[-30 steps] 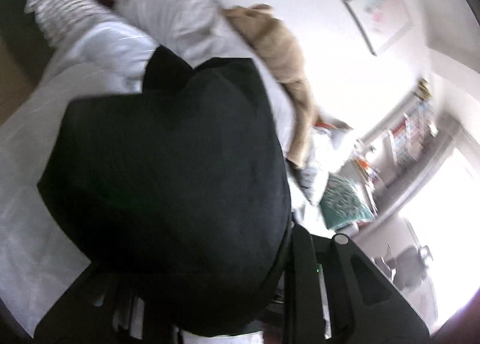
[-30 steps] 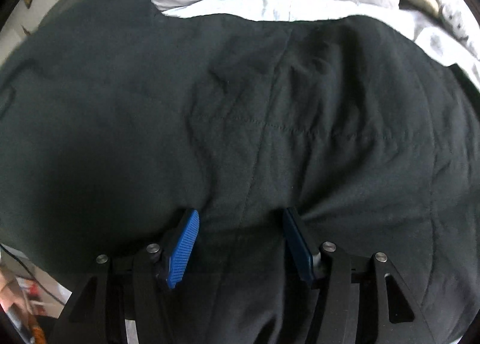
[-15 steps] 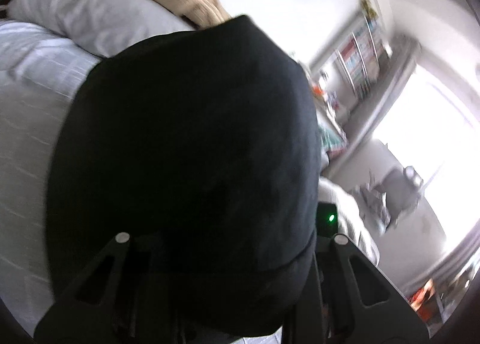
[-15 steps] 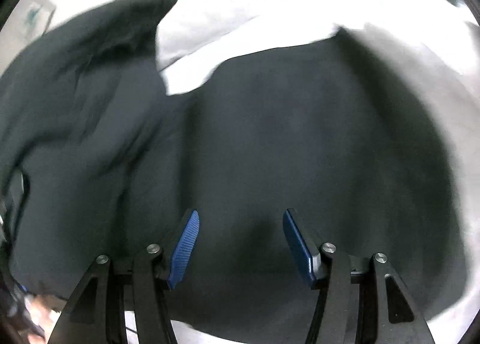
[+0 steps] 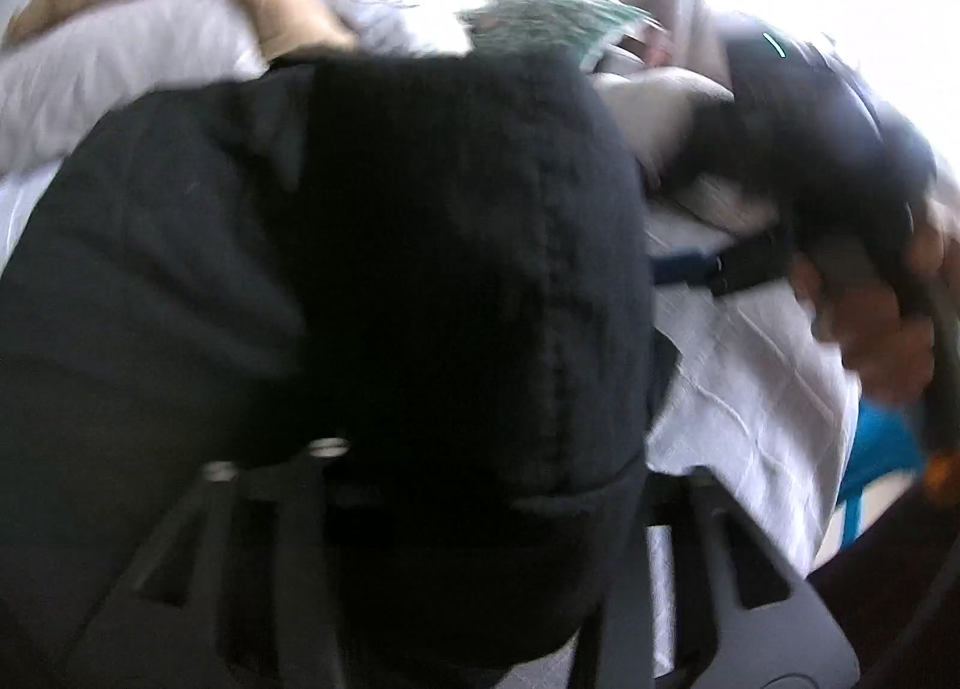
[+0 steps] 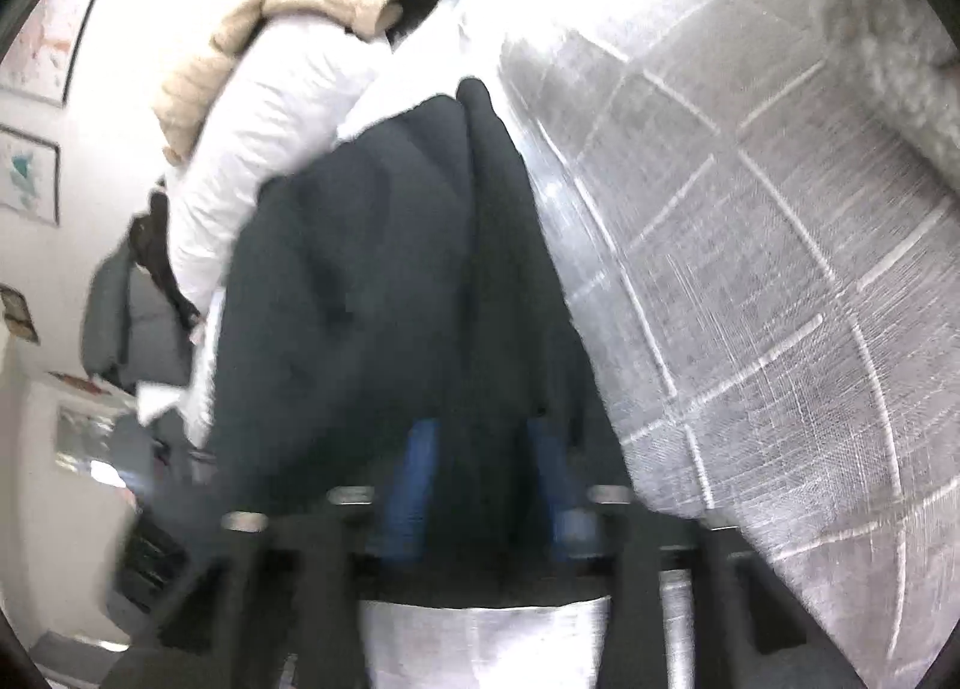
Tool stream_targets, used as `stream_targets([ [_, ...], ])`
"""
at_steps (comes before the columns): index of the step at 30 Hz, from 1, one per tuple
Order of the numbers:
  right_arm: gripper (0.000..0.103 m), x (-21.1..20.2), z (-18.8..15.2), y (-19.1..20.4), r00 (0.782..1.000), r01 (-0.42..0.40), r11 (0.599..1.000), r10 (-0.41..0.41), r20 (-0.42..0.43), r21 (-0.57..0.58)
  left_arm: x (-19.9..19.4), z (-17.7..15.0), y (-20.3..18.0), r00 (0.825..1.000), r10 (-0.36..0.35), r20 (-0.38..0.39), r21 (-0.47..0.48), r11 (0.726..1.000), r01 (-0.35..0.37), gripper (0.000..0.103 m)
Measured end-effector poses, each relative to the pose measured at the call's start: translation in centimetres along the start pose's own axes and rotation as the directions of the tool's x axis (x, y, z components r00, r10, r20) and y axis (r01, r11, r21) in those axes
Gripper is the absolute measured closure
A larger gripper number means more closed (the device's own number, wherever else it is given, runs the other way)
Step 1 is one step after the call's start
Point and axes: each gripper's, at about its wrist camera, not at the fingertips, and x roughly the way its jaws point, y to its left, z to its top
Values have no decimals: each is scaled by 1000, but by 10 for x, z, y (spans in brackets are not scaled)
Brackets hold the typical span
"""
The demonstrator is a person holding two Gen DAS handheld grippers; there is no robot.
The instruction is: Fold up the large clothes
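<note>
A large black garment (image 5: 372, 281) fills most of the left wrist view and drapes over my left gripper (image 5: 468, 485), hiding its fingertips; the gripper looks shut on the cloth. In the right wrist view the same black garment (image 6: 384, 293) hangs in folds on the grey checked bedspread (image 6: 750, 269). My right gripper (image 6: 486, 485) has its blue pads (image 6: 414, 485) a little apart with black cloth between and in front of them. The right gripper and the hand holding it (image 5: 864, 269) show at the right of the left wrist view.
White pillows (image 6: 264, 149) and a beige garment (image 6: 252, 29) lie at the head of the bed. A green patterned cushion (image 5: 552, 23) lies beyond. Framed pictures (image 6: 30, 173) hang on the wall. The white sheet's edge (image 5: 750, 389) is near the right hand.
Both grippers have swung round with the garment. The right view turned from spread black cloth to bunched cloth beside bare bedspread. The right pads stand closer together. The left view turned toward the right hand.
</note>
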Motion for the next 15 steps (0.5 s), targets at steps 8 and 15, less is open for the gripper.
stream_targets([
  [8,21,-1,9,0,977,-210,967,215,-19,146,-56,19,2,951,-289,-108,16,956,293,21],
  [15,18,-1,11,29,967,-238,967,244,-66,95,-130,31,66,971,-228,75,-67,970,233,20],
])
